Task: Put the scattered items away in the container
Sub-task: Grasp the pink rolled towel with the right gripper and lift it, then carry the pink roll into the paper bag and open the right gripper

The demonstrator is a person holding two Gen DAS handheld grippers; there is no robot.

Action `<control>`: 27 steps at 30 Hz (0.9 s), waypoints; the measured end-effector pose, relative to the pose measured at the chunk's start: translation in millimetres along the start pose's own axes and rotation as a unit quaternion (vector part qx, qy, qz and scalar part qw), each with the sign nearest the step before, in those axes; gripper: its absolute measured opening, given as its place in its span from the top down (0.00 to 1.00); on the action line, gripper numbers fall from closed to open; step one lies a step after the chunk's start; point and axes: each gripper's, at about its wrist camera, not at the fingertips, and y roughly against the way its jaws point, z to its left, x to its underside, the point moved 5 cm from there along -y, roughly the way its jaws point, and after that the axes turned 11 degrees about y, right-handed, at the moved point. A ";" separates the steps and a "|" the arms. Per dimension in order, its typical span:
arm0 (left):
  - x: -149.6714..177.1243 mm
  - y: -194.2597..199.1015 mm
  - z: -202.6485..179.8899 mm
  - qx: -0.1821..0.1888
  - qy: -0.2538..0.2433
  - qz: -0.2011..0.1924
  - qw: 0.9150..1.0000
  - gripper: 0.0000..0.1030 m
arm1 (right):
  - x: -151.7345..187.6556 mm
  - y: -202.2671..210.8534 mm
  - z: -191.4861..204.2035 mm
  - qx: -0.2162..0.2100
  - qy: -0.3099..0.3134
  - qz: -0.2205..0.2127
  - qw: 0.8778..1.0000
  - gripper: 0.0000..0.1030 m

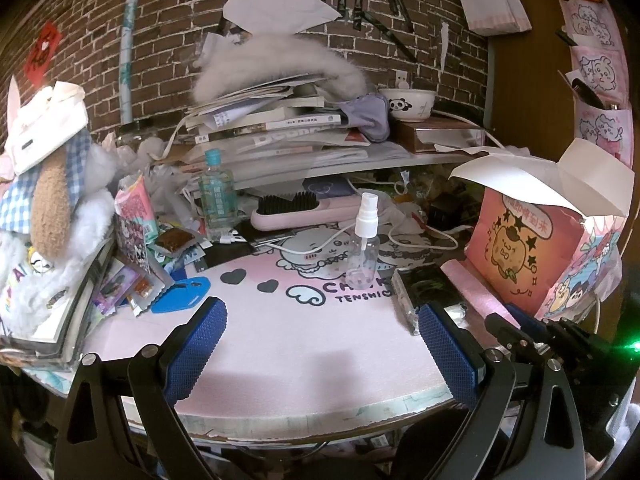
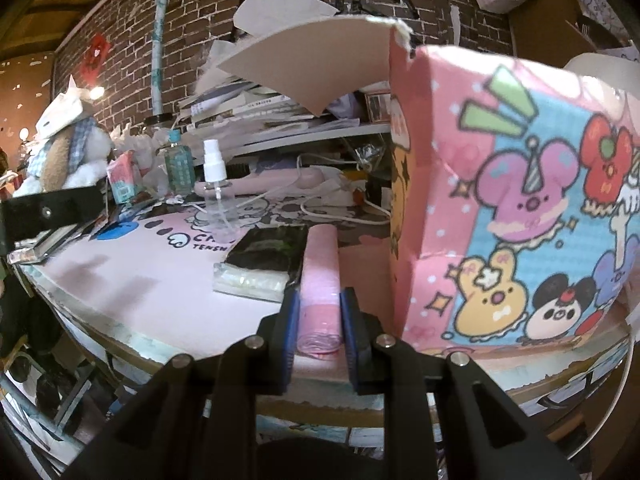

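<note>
Near table edge, right gripper (image 2: pixel 319 322) clamps pink roll (image 2: pixel 321 268) beside cartoon box (image 2: pixel 500 200); only left wrist view shows left gripper (image 1: pixel 320 340) wide open, empty.

The left tool (image 1: pixel 320 344) hangs with its blue pads spread wide and nothing between them. The right tool (image 2: pixel 320 320) has its pads pressed close together.

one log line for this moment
left gripper: open, empty | right gripper: shut on pink roll | pink cartoon box: open, beside roll | spray bottle: upright on mat
</note>
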 end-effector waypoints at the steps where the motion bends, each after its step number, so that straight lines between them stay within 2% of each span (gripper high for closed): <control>1: 0.1 -0.2 -0.1 0.000 0.000 0.000 1.000 0.06 | -0.9 1.6 0.5 0.001 0.002 -0.002 1.000 0.83; 11: -0.3 -0.2 -0.2 -0.001 0.000 0.001 1.000 0.06 | -17.5 16.8 3.8 -0.027 0.009 -0.025 0.999 0.83; 18: -0.9 -0.3 2.9 -0.005 0.002 0.001 1.000 0.06 | -40.5 32.4 12.4 -0.090 0.028 -0.043 0.995 0.83; 23: -1.2 -0.2 7.6 -0.013 0.004 0.003 1.000 0.06 | -61.0 48.5 19.1 -0.148 0.035 -0.063 0.986 0.83; 27: -1.5 -0.2 7.5 -0.014 0.003 0.002 1.000 0.06 | -75.3 65.0 21.2 -0.172 0.038 -0.084 0.981 0.83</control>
